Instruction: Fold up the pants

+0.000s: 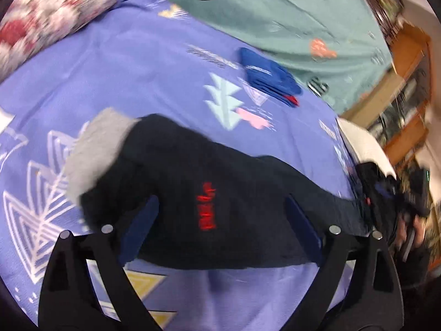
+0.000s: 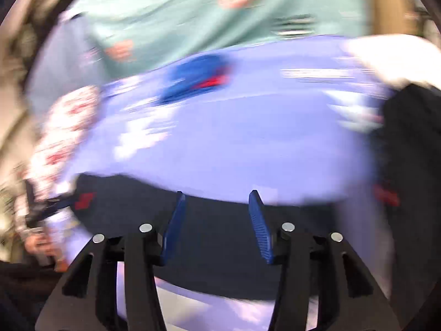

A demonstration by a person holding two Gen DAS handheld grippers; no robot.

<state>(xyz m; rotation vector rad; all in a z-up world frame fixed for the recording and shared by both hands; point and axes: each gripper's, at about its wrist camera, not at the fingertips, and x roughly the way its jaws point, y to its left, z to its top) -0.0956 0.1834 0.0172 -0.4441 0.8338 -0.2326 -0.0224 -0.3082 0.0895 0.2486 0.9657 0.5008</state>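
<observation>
Black pants with red lettering and a grey lining showing at one end lie across the purple patterned bedsheet. My left gripper is open, its blue pads wide apart over the pants. In the blurred right wrist view, my right gripper is open above a strip of the black pants, which runs left to right under the fingers. The other gripper and a hand show at the right edge of the left wrist view.
Folded blue clothes lie on the sheet further back; they also show in the right wrist view. A teal blanket covers the far side. A floral pillow is at the left. Wooden shelves stand at the right.
</observation>
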